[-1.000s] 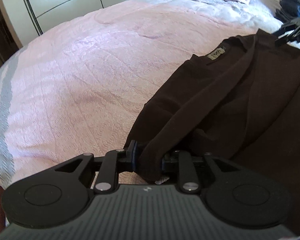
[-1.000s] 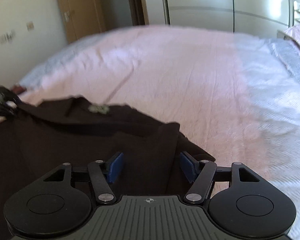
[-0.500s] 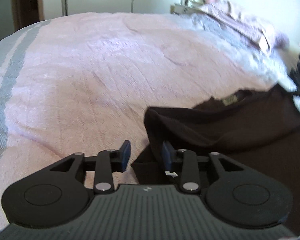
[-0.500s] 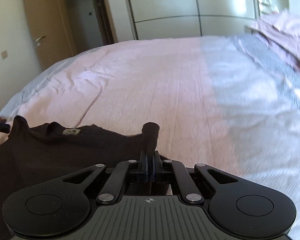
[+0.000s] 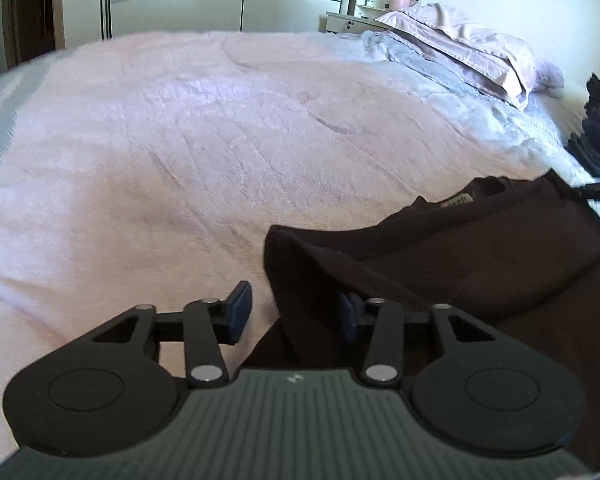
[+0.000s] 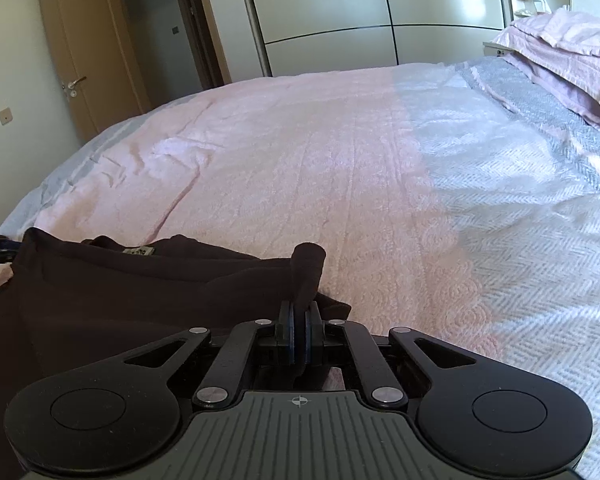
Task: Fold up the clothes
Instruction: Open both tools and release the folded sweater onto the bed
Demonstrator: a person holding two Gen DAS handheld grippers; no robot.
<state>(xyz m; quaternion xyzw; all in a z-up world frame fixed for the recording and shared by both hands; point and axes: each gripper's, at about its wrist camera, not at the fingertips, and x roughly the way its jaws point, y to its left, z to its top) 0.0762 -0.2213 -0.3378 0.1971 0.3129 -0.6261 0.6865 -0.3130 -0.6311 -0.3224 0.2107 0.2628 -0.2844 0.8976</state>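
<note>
Dark brown knit top lies low in both frames on the pink quilted bed, collar label showing, barely folded. The right gripper pinches a raised corner; the left gripper fingers are closing around a fold, not yet pressing. Most folding remains.

A wide bed fills both views, spread with a pink textured bedspread that turns grey-and-white in a herringbone weave toward the head. Lilac pillows are stacked there. Pale wardrobe doors line the far wall. A brown wooden door with a metal handle stands at the left.
</note>
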